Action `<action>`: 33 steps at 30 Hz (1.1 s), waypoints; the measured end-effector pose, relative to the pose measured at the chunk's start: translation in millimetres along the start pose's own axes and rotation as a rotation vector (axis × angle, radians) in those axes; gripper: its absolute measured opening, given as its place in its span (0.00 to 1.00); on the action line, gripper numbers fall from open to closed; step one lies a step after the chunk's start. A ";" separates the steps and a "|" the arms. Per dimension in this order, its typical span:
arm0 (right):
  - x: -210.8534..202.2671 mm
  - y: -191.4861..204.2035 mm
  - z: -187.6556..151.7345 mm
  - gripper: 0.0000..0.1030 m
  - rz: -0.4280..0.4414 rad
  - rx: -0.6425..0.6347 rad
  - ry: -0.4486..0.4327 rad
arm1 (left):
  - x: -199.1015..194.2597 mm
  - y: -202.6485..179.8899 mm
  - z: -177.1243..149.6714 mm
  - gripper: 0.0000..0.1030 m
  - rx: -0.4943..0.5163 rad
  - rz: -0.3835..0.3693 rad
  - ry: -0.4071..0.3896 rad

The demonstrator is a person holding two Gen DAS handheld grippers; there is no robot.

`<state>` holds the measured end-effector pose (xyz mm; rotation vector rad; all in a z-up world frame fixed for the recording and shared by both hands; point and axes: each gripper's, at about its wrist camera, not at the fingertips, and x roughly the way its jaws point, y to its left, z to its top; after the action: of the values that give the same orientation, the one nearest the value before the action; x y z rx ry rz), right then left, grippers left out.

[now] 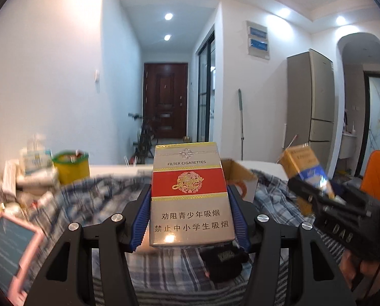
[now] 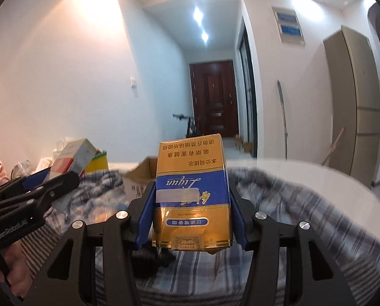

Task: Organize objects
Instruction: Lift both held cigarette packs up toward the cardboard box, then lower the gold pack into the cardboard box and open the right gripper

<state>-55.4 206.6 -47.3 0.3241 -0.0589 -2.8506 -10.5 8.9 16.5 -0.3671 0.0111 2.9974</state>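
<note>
Left wrist: left gripper (image 1: 190,204) clamps red pack (image 1: 190,193); right gripper (image 2: 191,204) clamps yellow pack (image 2: 192,196).

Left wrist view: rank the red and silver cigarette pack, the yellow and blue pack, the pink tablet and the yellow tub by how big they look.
1. Red and silver cigarette pack, inflated by nearness to the camera.
2. Pink tablet, cut off by the frame edge, so unsure.
3. Yellow and blue pack and yellow tub look alike; no ranking.
</note>
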 end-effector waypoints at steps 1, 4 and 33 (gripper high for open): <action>-3.1 -0.8 8.0 0.50 -0.006 -0.019 -0.027 | -3.2 0.2 7.6 0.58 0.011 0.005 -0.025; -11.4 -2.0 36.9 0.50 -0.010 -0.062 -0.092 | -11.6 9.2 30.5 0.58 -0.052 -0.006 -0.101; 103.4 -13.1 91.6 0.50 -0.064 -0.011 -0.241 | 99.7 43.8 79.1 0.58 -0.075 0.067 -0.272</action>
<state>-176.5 192.0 18.8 -0.0220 -0.0818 -2.9373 -130.8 -20.9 68.9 0.0378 -0.1163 3.0929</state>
